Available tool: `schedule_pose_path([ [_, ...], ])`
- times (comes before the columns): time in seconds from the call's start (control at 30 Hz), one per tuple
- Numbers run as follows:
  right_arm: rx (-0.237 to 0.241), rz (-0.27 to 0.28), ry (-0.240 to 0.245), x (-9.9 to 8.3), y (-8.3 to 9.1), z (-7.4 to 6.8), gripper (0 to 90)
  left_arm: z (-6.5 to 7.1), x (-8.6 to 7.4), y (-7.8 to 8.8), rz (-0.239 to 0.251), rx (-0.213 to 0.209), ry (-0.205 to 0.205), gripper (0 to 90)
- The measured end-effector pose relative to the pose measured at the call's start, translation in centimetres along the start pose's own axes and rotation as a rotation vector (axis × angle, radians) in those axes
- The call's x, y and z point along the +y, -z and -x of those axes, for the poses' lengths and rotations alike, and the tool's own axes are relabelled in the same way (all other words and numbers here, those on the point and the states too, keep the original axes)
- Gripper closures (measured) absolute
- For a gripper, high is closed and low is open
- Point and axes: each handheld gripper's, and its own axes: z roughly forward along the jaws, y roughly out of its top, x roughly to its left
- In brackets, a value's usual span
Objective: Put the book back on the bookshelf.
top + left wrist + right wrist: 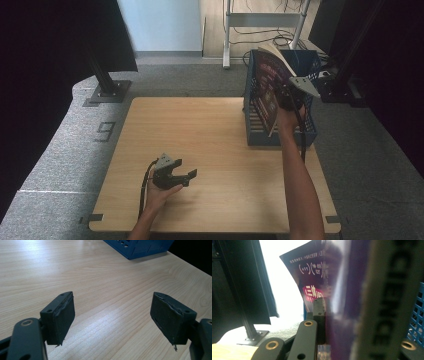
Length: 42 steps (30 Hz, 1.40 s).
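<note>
While the right gripper clamps a book over the blue crate at the counter's far right corner, the book could snag on a wall. Left gripper: jaws apart, empty, idle. Right gripper view: the thin cover bows, so it might slip.

Your right gripper is up at the crate, which stands on the far right part of the table. The book between its jaws stands tilted in the crate, top edge above the rim; seen along the jaws, the crate's wall lies just to the right of the book. Your left gripper sits low over the near left part of the table, well apart from the crate, which lies ahead of it and to its right.
</note>
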Motion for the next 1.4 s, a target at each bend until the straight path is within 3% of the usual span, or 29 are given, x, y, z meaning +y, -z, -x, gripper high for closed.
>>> schedule_pose_path([
  [0.43, -0.005, 0.002, -0.027, -0.3, -1.0, -0.1, 81.4, -0.2, 0.0, 0.0, -0.008, 0.001, 0.011, 20.3],
  [1.4, -0.036, -0.003, -0.007, -1.2, -3.7, -0.3, 81.3, -0.7, -0.2, 0.2, 0.004, 0.006, 0.027, 20.9],
])
